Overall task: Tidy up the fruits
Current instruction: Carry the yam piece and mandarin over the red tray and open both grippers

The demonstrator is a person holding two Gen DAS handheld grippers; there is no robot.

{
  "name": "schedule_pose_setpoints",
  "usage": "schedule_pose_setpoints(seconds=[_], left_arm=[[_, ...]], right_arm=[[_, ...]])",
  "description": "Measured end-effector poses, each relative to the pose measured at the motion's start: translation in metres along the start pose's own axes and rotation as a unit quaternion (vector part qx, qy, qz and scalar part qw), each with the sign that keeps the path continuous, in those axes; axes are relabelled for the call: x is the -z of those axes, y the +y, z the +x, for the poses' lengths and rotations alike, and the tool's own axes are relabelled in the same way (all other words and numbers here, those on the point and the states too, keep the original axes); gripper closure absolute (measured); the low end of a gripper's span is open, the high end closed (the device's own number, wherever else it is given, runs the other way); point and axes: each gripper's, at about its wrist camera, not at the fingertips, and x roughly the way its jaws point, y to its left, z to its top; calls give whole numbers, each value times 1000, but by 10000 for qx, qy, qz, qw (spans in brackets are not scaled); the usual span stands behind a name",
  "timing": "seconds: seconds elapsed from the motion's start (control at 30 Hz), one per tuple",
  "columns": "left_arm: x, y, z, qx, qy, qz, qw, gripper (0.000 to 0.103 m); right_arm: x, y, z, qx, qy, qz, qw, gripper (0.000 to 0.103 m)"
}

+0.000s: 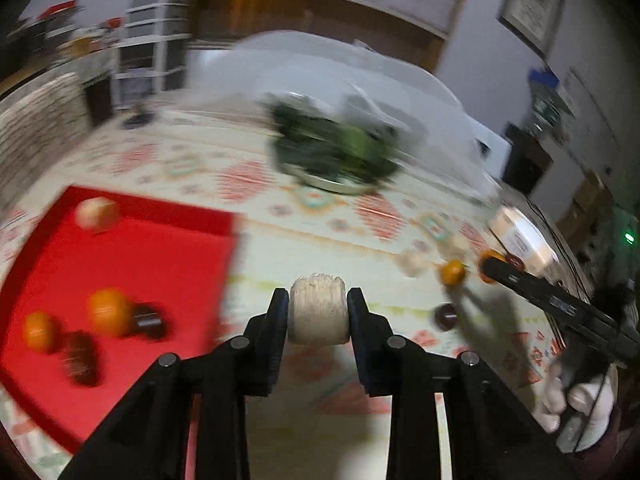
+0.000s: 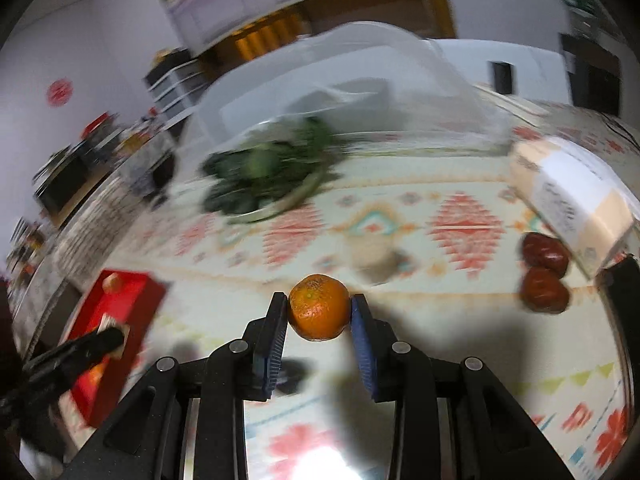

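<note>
Left wrist view: left gripper (image 1: pixel 318 316) fingers clamp a pale fruit (image 1: pixel 317 309) beside the red tray (image 1: pixel 132 256), which holds several; right gripper (image 2: pixel 319 314) clamps an orange (image 2: pixel 319 312); others remain on the desk (image 1: pixel 340 224).

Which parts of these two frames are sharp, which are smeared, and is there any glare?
Left wrist view: the pale cylinder in the left gripper is sharp; the red tray and greens are motion-smeared. Right wrist view: the orange in the right gripper is crisp, the background streaked, with white glare at the bottom edge.
</note>
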Motion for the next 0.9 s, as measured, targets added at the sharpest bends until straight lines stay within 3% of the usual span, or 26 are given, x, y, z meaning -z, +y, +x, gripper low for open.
schedule_pose_setpoints(seconds=[0.3,0.47,0.73,0.83,0.9], left_arm=[[24,134,-55,-980,-339,-912,9904,74],[33,162,-59,-1132,-287,-1064,9874,74],[34,188,-63,-1088,-349,-1275,9852,72],[33,192,-64,-986,-392,-1359,9850,57],[32,190,-67,-961,-428,-1366,9850,53]], right_arm=[[25,144,8,-896,350,-858,9917,69],[49,216,36,-1138,655,-1365,9819,69],[74,263,67,-1234,999,-1705,9725,68],[77,270,70,-1269,1024,-1757,9708,67],[79,272,70,-1319,1041,-1744,9702,66]])
